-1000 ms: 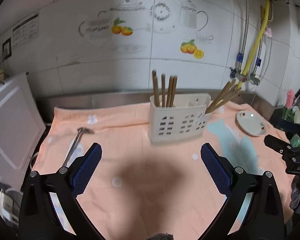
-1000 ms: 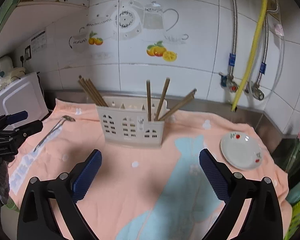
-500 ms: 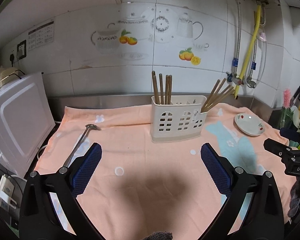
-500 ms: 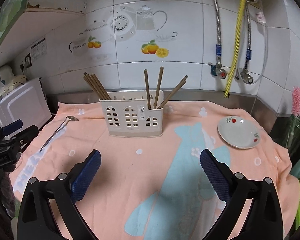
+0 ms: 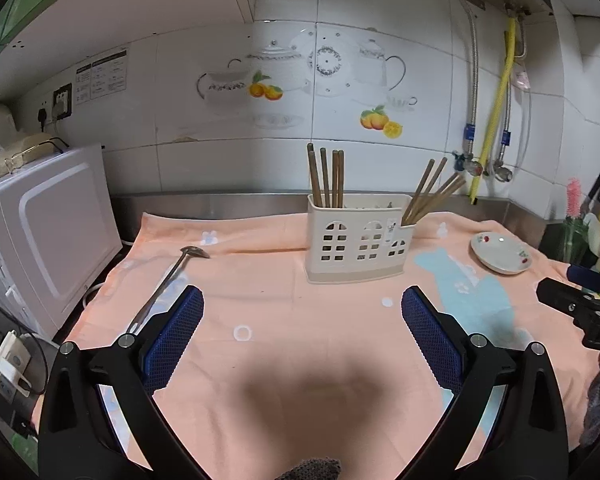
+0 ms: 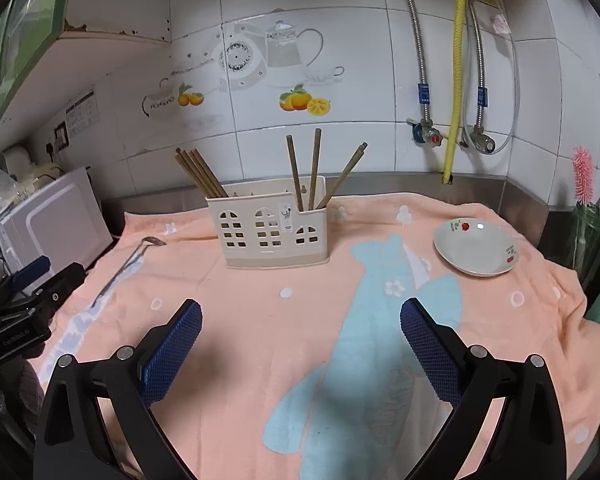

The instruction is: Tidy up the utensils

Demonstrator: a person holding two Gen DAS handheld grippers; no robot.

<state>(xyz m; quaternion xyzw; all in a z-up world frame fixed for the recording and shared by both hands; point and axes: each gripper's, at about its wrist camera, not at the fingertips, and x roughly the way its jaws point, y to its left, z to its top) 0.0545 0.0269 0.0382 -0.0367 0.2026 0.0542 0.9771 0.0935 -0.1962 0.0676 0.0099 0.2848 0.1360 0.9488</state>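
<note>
Chopsticks (image 5: 326, 176) stand in a cream caddy (image 5: 358, 240); a spoon (image 5: 168, 284) lies left.

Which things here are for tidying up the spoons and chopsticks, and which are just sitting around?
For the job:
- white utensil holder
- chopsticks standing in it
- metal spoon lying on the cloth
- left claw and right claw, both open and empty

Just sitting around:
- little plate
- microwave
- peach cloth
</note>
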